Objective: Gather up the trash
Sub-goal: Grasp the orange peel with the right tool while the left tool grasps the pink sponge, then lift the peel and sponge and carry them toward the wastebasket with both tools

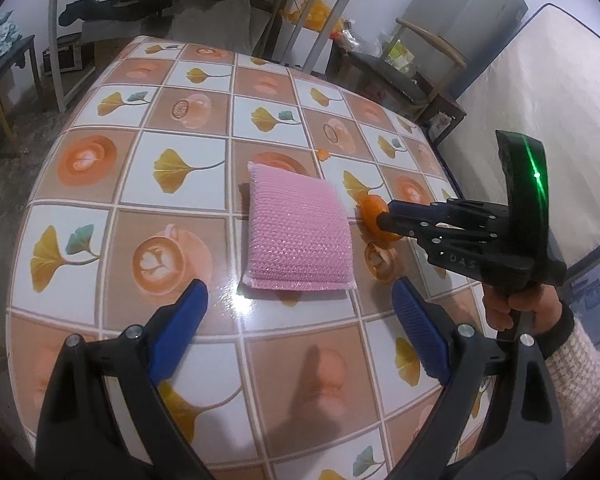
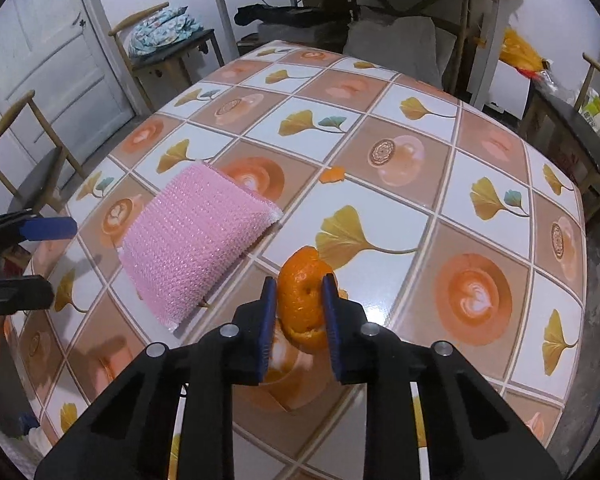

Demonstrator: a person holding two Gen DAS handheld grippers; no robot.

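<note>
- While your right gripper (image 2: 300,312) pinches the orange peel (image 2: 302,304) just above the patterned table (image 2: 420,128), it's right beside the pink sponge (image 2: 196,240).
- Your left gripper (image 1: 300,320) hangs spread wide, holding nothing.
- Small peel scrap (image 2: 333,175) sits farther back.

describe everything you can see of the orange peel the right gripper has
The orange peel is a curled, cup-shaped piece of bright orange rind with a dimpled, pitted skin and a ragged torn lower edge. The right gripper is shut on it, its blue ribbed fingers pressing both sides. It sits upright between them, just above or at the patterned table, right of the pink sponge; whether it has lifted off is unclear. A smaller peel scrap lies apart, farther back.
</note>
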